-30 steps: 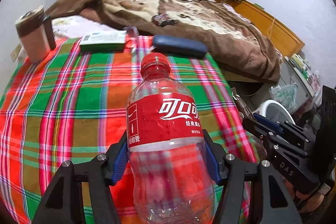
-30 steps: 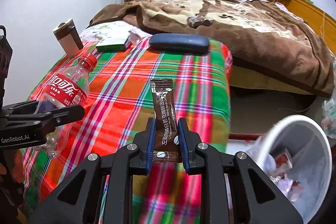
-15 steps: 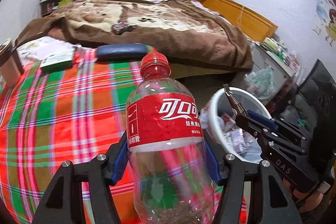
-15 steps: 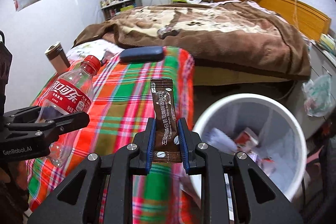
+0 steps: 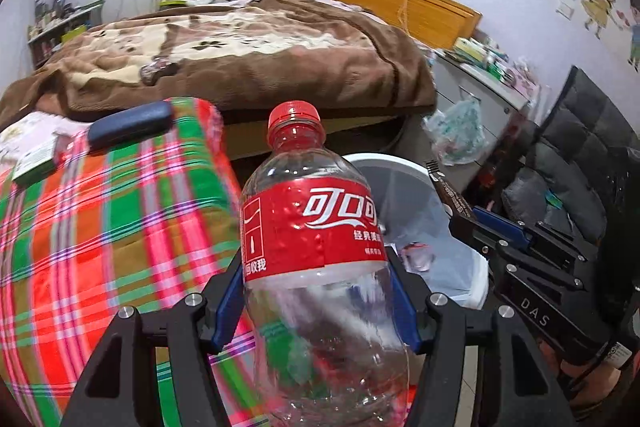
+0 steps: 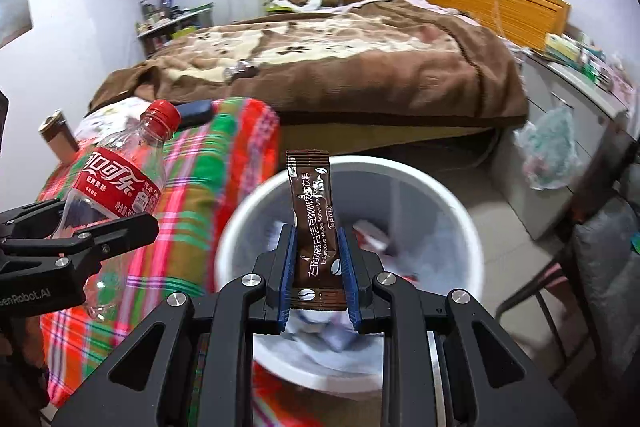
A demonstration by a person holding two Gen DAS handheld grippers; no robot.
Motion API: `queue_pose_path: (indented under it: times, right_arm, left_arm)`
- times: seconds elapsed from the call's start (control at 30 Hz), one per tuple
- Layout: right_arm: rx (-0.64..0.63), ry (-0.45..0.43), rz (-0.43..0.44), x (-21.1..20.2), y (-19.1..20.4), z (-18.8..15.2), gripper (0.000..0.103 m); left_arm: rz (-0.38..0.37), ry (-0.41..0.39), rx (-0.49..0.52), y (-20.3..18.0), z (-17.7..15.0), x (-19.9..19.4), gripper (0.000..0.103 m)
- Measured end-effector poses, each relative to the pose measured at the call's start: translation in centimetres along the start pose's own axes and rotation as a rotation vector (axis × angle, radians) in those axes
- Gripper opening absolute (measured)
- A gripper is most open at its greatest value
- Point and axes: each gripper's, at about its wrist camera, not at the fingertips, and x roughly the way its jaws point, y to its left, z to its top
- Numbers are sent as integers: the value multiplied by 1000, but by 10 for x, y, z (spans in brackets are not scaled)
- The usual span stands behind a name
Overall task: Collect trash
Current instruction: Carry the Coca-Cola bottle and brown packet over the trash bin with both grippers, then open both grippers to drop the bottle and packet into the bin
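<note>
My left gripper [image 5: 316, 291] is shut on an empty clear cola bottle [image 5: 312, 227] with a red label and cap, held upright at the edge of the plaid table, beside the bin. The bottle also shows in the right wrist view [image 6: 120, 183]. My right gripper [image 6: 316, 267] is shut on a brown coffee sachet [image 6: 314, 219] and holds it upright over the white trash bin [image 6: 460, 211]. The bin holds wrappers and paper. In the left wrist view the bin [image 5: 384, 163] sits behind the bottle, with the right gripper [image 5: 468, 215] and sachet [image 5: 444, 187] above its right rim.
The plaid-covered table [image 5: 100, 227] carries a dark blue case [image 5: 130, 121] and a green box [image 5: 34, 159]. A cup [image 6: 58, 137] stands at its far corner. A bed with a brown blanket [image 6: 340, 67] lies behind. A cabinet [image 6: 576, 115] and dark chair [image 5: 580, 155] stand to the right.
Both grippers have swung right, off the table toward the bin. The sachet now hangs over the bin's opening, and the bottle has come up beside the bin.
</note>
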Motion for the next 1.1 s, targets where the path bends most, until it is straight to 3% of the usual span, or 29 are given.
queue_pose_path:
  times: [0.3,0.63,0.9,0.97,1.03,1.1]
  right_arm:
    - [30,47,-41,18,-31,-9,22]
    - [35,108,-69,36,-50,-14,23]
    - [38,136,-88,41,-53,-18,24]
    - [42,130,-91,40,-54,-19,28]
    - [49,128,-83,37,-55,-20,52]
    - [44,120,-77,34,-53,-20,57]
  left_arm:
    - [-40,42,35,-38,9,41,63]
    - [-54,110,26,-38,11,84,63]
    - [-39,84,50,-42,12,87,65]
    - [-43,81,48,-41,13,84,67]
    - [-35,73,47,-40,12,81,74]
    - [-27,63,44,-40,11,77,77]
